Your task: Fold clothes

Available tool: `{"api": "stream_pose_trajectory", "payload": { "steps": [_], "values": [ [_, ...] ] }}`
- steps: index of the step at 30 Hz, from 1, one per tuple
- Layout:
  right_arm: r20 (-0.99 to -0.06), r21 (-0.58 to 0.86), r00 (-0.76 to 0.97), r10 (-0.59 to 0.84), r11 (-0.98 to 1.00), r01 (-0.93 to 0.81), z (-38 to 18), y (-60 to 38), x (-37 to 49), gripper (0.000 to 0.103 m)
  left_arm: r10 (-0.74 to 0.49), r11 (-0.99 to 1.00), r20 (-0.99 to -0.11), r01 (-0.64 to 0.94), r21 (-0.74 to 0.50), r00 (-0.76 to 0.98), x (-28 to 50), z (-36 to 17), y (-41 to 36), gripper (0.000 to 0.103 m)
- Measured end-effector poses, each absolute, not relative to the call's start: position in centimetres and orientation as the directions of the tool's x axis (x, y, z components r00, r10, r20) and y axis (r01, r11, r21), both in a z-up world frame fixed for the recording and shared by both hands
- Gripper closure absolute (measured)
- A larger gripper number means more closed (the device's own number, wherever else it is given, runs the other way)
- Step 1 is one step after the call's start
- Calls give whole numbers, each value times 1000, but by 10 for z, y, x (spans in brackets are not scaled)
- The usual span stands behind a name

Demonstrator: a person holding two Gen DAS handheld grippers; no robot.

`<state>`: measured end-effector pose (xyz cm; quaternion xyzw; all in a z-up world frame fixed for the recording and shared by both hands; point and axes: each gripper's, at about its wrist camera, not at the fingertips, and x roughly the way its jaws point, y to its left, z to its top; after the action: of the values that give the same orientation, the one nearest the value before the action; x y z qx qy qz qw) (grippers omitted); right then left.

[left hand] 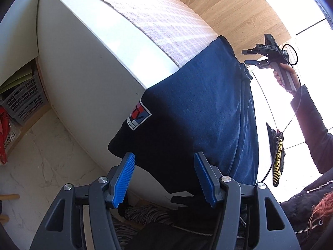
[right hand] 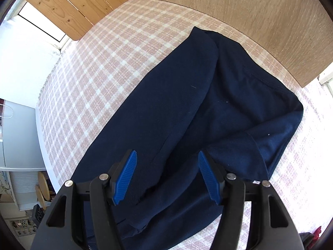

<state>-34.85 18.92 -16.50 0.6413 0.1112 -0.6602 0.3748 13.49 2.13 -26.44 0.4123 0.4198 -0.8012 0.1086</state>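
At the far left of the left wrist view a grey slatted crate (left hand: 25, 102) is seen on a low wooden ledge, with red cloth (left hand: 4, 133) hanging beside it above a pale marbled floor (left hand: 54, 160); next to these stands the white side of the bed (left hand: 87, 66), topped by a pink checked cover (left hand: 166, 20); the navy garment (left hand: 197, 108) is draped over the bed's edge and hangs down its side, a red, white and blue logo patch (left hand: 139, 114) showing on its left part; the left gripper (left hand: 164, 179) is held in front of the hanging hem with its blue pads apart and nothing pressed between them; further right, the right gripper (left hand: 250, 56) is seen in a hand (left hand: 285, 73) above the bed, its jaws parted and empty; a dark sleeve (left hand: 308, 120) follows at the right edge. In the right wrist view the same garment (right hand: 208, 104) is spread, partly folded, across the checked cover (right hand: 100, 66); the right gripper (right hand: 167, 177) is held above the near part of the cloth, its pads wide and clear of it; a wooden headboard (right hand: 260, 20) closes the top right.
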Motion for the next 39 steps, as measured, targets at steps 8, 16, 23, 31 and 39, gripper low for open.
{"api": "stream_pose_trajectory", "payload": {
  "steps": [8, 16, 23, 31, 39],
  "values": [
    [-955, 293, 174, -240, -688, 664, -201, 167, -337, 42, 180, -649, -747, 494, -579, -640, 120, -252, 31, 46],
    [-964, 263, 173, -204, -601, 755, -201, 143, -317, 42, 172, -667, -731, 468, -579, -660, 109, -239, 36, 46],
    [-920, 392, 304, -248, -597, 700, -201, 138, -318, 71, 172, -685, -709, 434, -585, -684, 94, -225, 42, 46],
    [-950, 314, 244, -197, -599, 736, -205, 140, -318, 81, 189, -739, -703, 373, -562, -685, 62, -210, 62, 46],
    [-954, 281, 169, -247, -551, 785, -197, 136, -300, 93, 122, -749, -757, 441, -495, -642, 73, -210, 52, 46]
  ]
}}
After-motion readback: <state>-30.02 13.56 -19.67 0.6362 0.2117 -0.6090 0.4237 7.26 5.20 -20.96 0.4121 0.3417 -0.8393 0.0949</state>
